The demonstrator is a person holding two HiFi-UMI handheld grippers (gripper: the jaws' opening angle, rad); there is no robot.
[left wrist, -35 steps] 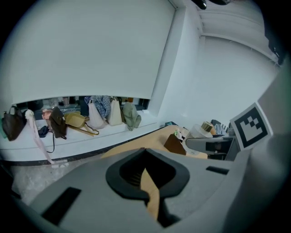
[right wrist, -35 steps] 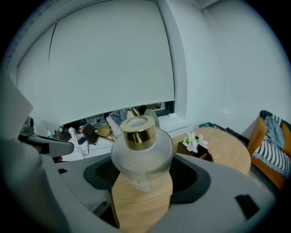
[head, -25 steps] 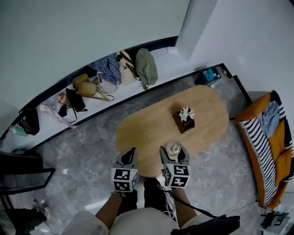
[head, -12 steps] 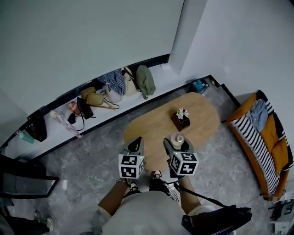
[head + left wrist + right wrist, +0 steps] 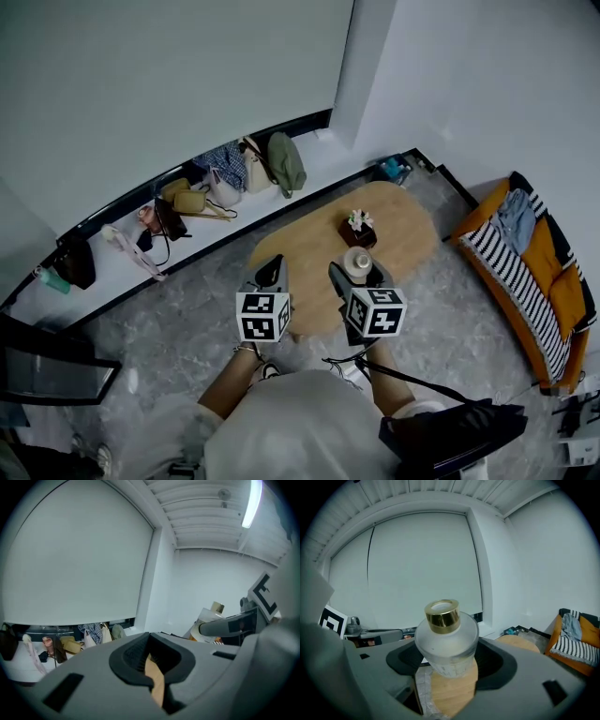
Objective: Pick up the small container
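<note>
Lifted higher off the worktop [image 5: 309, 251] since a second ago: small container [image 5: 446, 639] clamped in right claw [image 5: 449, 666]; left claw [image 5: 151, 660], at its 9 o'clock, pinched shut, empty. Pick-up seemingly done; next calls for a steady hold.

This is a living room in a home. A low oval wooden table [image 5: 300, 258] stands mid-floor on grey stone-look floor tiles [image 5: 178, 309], with a small potted flower arrangement [image 5: 358, 228] on it. To the right sits an orange sofa [image 5: 553, 291] with a black-and-white striped cover [image 5: 511, 281] and clothing dropped on it. Along the far wall a low white ledge [image 5: 319, 159] carries handbags [image 5: 192, 202] and a green garment [image 5: 286, 161], below a wide pale roller blind [image 5: 422, 564].
</note>
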